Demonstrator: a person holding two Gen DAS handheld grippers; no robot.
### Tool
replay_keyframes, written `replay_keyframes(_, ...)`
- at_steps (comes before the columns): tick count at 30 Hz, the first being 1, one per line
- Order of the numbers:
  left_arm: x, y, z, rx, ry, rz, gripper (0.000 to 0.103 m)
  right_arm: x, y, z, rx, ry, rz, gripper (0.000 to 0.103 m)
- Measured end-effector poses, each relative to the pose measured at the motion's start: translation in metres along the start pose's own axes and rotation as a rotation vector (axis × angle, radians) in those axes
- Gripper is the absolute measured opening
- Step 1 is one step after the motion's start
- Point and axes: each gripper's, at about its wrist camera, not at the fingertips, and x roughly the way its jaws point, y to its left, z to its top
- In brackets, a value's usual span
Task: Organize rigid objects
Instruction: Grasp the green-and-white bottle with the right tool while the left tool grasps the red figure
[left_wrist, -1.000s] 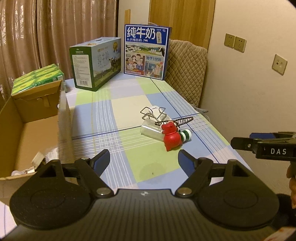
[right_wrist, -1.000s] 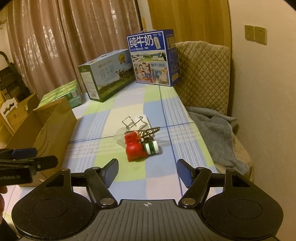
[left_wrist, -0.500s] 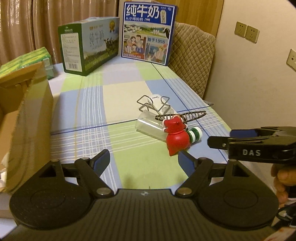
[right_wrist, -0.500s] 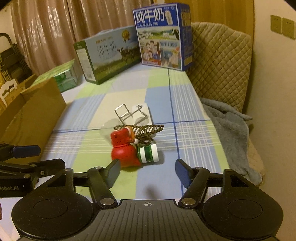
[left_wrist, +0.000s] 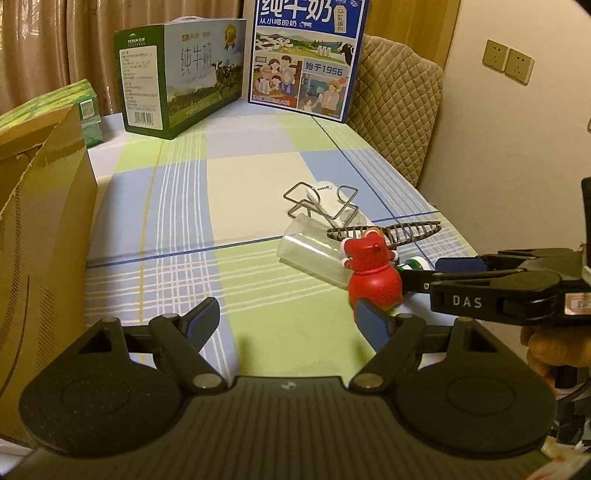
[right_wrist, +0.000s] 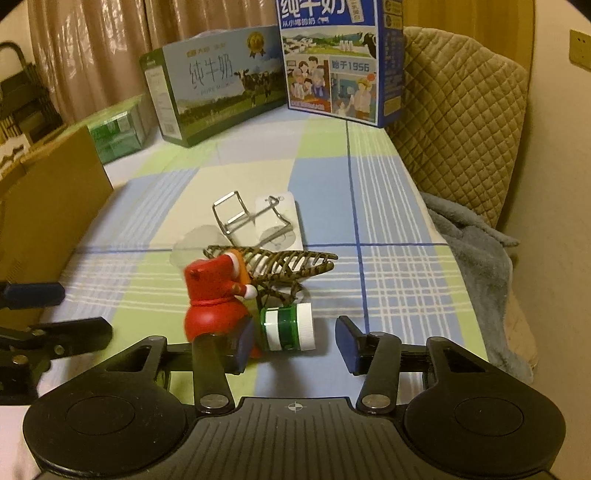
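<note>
Closing around the small green-and-white jar (right_wrist: 289, 329) between its jaws, pads not yet touching, the right gripper (right_wrist: 295, 345) works beside the red bear figurine (right_wrist: 216, 295); the left gripper (left_wrist: 286, 319) hangs half-open and empty, cardboard box (left_wrist: 40, 221) to its left for sorting.

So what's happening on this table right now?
A person holds a hand-held gripper in each hand over a small heap on the checked tablecloth. The right hand-held gripper is closing around the green-and-white bottle, which lies between its jaws beside the red toy figure; nothing is gripped yet. The left hand-held gripper is open and empty, just short of the heap. A cardboard box stands at the left.
</note>
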Motion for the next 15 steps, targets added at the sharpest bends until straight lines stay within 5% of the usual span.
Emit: replay_keyframes(15,0.011,-0.014,-0.010,0.018,0.000,-0.048,0.078,0.007,0.002,-0.006,0.004,0.048,0.088,0.030)
